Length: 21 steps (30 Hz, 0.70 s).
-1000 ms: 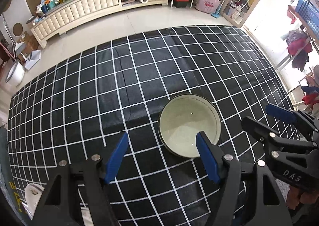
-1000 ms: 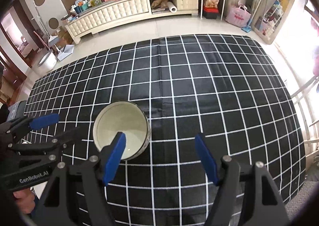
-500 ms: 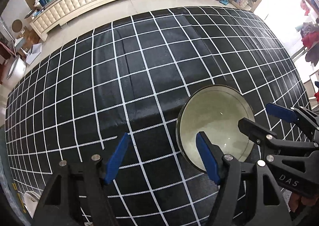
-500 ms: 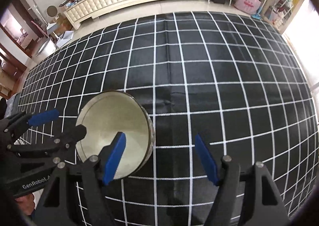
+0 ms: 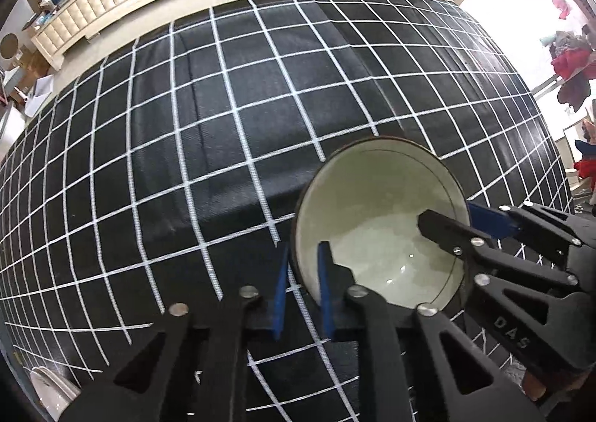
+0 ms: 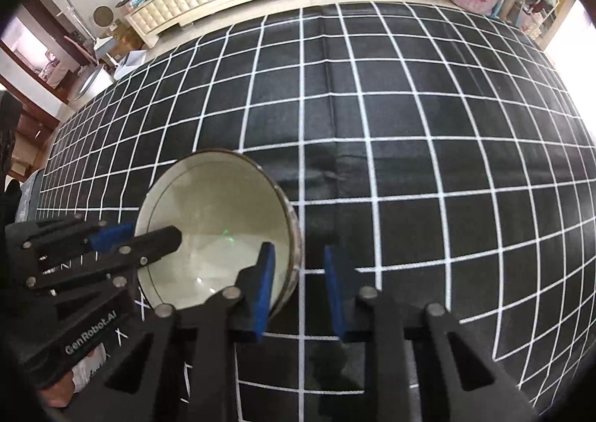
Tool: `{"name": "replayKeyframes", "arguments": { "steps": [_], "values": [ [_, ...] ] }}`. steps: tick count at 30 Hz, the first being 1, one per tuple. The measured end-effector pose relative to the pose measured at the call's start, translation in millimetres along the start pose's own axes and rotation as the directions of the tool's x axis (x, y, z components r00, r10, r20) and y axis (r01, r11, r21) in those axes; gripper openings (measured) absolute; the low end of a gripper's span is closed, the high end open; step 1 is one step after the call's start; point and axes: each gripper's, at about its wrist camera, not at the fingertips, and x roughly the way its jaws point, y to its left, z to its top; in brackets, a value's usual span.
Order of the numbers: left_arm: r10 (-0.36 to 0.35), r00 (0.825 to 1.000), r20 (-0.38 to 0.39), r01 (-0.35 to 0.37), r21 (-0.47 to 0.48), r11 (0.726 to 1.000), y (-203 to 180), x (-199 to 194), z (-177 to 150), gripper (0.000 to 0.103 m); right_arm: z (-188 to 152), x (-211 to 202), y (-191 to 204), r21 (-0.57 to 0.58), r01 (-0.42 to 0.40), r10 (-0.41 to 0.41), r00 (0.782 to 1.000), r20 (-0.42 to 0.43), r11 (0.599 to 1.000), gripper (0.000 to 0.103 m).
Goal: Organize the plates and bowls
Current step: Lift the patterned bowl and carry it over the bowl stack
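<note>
A black checked cloth [image 5: 231, 131] covers the table, a pale bowl [image 5: 380, 220] standing upright near its front edge, mouth up and round, with no long axis. The left gripper [image 5: 301, 291], jaws just closing, pinches the bowl's left rim between its pads. The right gripper [image 6: 298, 291], jaws also just closing, straddles the opposite rim, though its outer pad appears clear of the wall. A lopsided lift could tilt the bowl, or the glazed rim could slip free.
</note>
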Motion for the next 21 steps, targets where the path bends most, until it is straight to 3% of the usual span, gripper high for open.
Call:
{"name": "replayKeyframes", "arguments": {
  "steps": [8,14,21],
  "values": [
    [-0.003,1.000,0.013,0.003,-0.001,1.000,-6,-5,1,0.009,-10,-8,7,0.004,0.044,-0.044,0.998,0.037,0.999,0.012],
    [-0.017,1.000,0.025,0.018,-0.026,1.000,-2,-18,-8,0.007,-22,-23,13,0.050,0.010,-0.014,0.997,0.075,0.999,0.010],
    [-0.010,0.997,0.076,0.013,-0.036,0.999,9,-58,-31,0.008,-32,-49,41,0.021,-0.017,0.015,0.995,0.099,1.000,0.010]
  ]
}}
